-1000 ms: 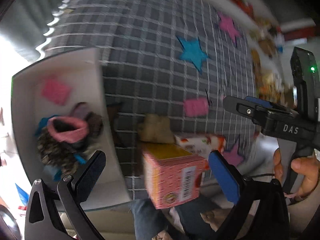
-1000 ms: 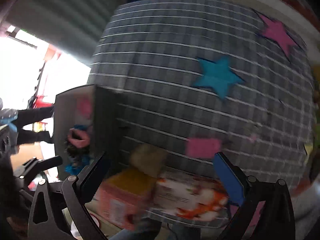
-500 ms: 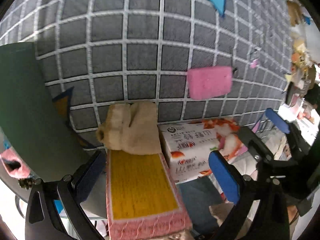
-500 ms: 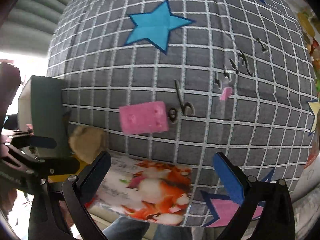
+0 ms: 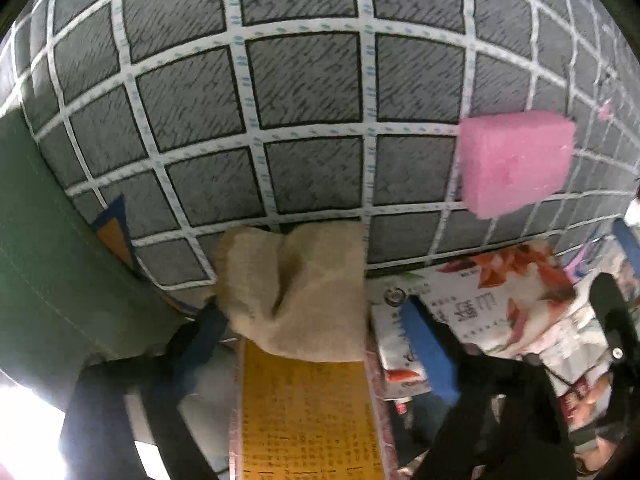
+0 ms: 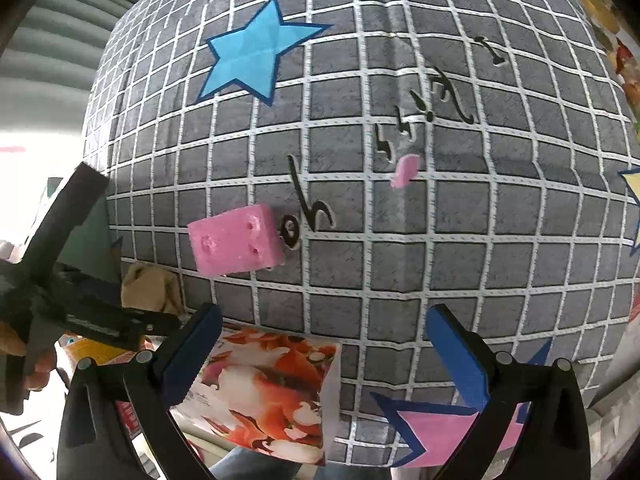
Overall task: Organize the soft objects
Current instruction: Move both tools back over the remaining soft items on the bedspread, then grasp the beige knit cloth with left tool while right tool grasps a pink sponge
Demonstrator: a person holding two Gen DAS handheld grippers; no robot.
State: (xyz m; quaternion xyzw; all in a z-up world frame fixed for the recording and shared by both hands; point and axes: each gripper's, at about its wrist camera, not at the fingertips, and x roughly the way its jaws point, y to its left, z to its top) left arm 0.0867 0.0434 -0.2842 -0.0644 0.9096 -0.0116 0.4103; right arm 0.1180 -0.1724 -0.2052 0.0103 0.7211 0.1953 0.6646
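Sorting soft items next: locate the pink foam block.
The pink foam block lies on the grey checked cloth, right of the beige folded cloth.

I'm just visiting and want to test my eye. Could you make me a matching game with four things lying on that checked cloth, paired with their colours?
Things:
1. foam block
2. rolled cloth
3. big star print
4. tissue pack

Colours:
A. blue
B. beige
C. white with orange flowers
D. pink

Pairs: 1-D, 2-B, 3-A, 4-C
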